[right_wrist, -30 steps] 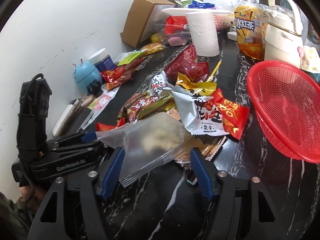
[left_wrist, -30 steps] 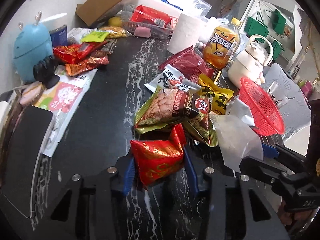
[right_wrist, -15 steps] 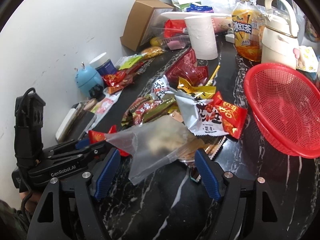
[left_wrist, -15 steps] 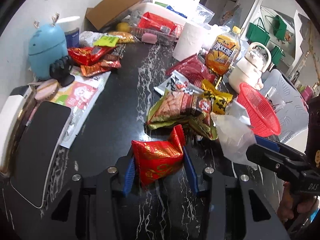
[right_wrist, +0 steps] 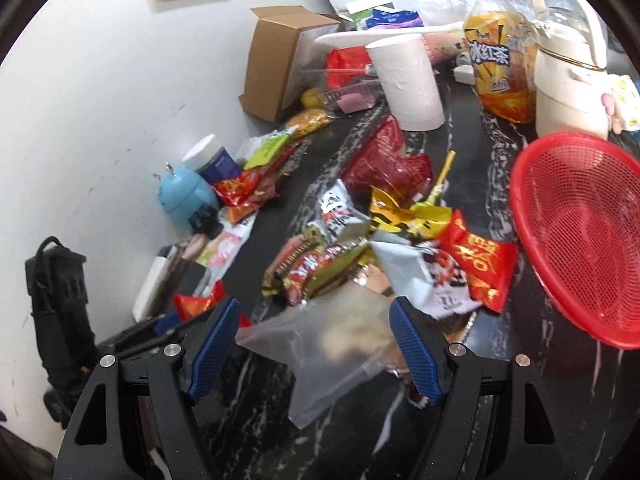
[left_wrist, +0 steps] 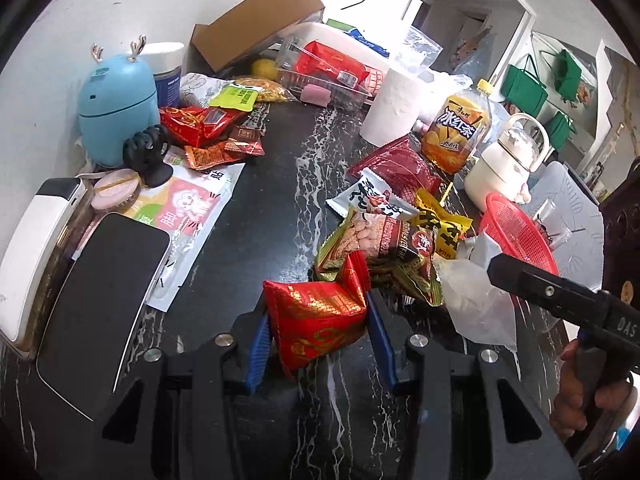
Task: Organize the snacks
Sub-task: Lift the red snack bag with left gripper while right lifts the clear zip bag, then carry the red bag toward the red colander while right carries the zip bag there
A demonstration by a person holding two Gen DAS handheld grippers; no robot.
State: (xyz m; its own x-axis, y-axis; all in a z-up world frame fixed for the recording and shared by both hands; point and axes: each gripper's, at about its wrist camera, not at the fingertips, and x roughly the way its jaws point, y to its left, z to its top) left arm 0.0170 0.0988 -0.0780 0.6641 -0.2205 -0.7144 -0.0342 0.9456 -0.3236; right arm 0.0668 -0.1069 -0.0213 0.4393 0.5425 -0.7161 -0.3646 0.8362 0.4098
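My left tongs (left_wrist: pixel 316 336) are clenched on a red packet (left_wrist: pixel 316 316), both blue pads pressed against its sides, and the packet sits just above the dark marble counter (left_wrist: pixel 272 184) at the near edge of the snack pile. My right tongs (right_wrist: pixel 316 348) stand wide apart around a clear bag (right_wrist: pixel 332 344); the bag lies between the pads, but neither pad is pressing it, so that grip is released. From the left camera the right tongs (left_wrist: pixel 520 276) reach in from the right side, with the clear bag (left_wrist: pixel 476 300) at their tip. Just beyond the red packet lies a peanut bag (left_wrist: pixel 380 248), with a yellow packet (left_wrist: pixel 440 224) and a white packet (left_wrist: pixel 368 196) behind it and a dark red bag (left_wrist: pixel 396 164) farther back. In the right camera a silver packet (right_wrist: pixel 416 276) and a red-and-gold packet (right_wrist: pixel 480 264) lie just beyond the clear bag, near the rim of the red basket (right_wrist: pixel 576 240), which stands to the right of the pile. A paper roll (right_wrist: pixel 408 80), a tea bottle (right_wrist: pixel 500 60) and a cream kettle (right_wrist: pixel 568 72) stand at the back of the counter. Along the wall on the left are a blue humidifier (left_wrist: pixel 116 100), a cardboard box (left_wrist: pixel 256 20) and more red wrappers (left_wrist: pixel 200 124), well apart from the pile.
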